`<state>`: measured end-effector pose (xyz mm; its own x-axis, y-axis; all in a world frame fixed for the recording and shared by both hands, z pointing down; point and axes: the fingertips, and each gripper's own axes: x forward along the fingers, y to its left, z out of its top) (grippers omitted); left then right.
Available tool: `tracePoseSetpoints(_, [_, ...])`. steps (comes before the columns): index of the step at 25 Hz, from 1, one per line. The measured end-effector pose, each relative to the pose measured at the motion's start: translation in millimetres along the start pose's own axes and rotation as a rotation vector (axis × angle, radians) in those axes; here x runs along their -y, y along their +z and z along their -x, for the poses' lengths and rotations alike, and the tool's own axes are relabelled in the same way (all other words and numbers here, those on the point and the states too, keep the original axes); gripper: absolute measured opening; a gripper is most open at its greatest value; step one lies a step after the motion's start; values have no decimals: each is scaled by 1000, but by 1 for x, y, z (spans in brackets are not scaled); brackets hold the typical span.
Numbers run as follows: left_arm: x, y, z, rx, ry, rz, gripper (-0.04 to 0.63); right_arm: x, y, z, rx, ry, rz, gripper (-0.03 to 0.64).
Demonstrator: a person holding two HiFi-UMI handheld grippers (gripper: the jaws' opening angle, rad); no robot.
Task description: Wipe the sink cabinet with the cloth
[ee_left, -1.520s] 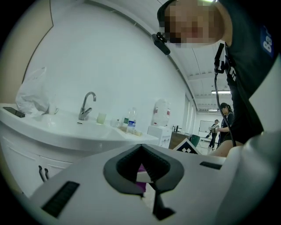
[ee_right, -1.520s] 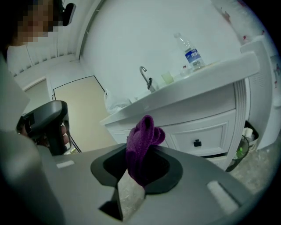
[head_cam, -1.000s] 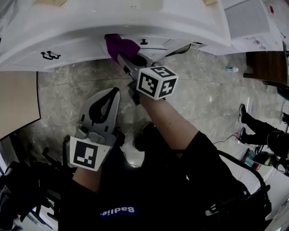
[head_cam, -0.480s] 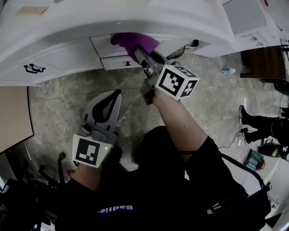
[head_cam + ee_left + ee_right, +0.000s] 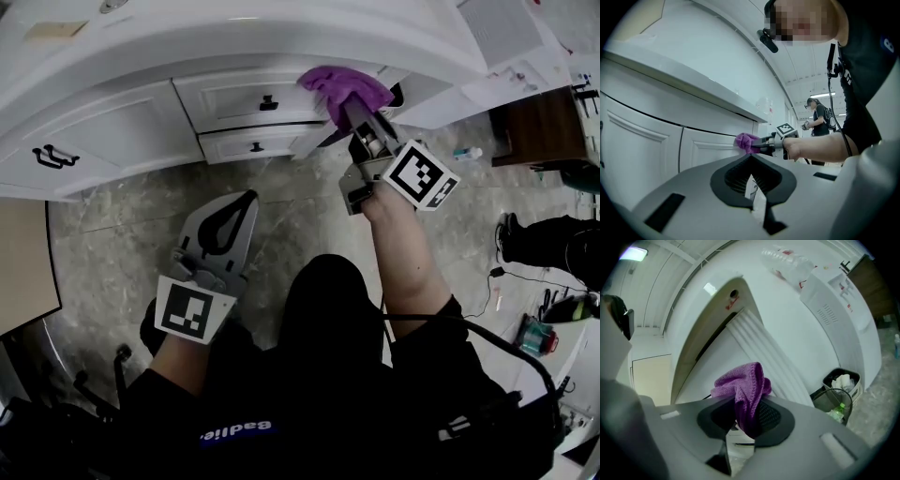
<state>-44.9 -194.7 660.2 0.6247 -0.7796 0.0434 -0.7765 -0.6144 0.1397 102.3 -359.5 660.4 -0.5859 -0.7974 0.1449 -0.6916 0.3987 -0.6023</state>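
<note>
The cabinet (image 5: 122, 112) spans the frame's top. The right gripper (image 5: 352, 111), clamped on the cloth (image 5: 345, 87), has travelled from upper centre to upper right, so the stroke advances along the drawer fronts (image 5: 234, 101). The left gripper (image 5: 228, 208) is idle, jaws closed, empty. The cloth lies crosswise, loose end pointing left.
</note>
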Motion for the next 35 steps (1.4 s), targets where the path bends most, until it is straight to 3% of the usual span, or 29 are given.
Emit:
tracePoseSetpoints(5, [-2,-12,2,13,1,-39,5,18,7,16,71,-25,-7,86])
tracePoseSetpoints(9, [-8,-25,7,6,13,-47,5,-28,-24,6,62,115,-22,86])
tracePoseSetpoints(13, [-17,-37,15,-4,36,-59,5,-90,-86,-22,-67,290,-21,86])
tracePoseSetpoints(17, [-26,-55,23,-26,62,-68,5,-118,-140,-60,-205,369,4,86])
tracePoseSetpoints(24, [-43,-82,38,-58,107,-39,5,-107,-171,-95,-237,339,-7,86])
tracePoseSetpoints(35, [-44,-87,35,-58,78,-44,5,-12,-115,-32,-65,155,-12,86])
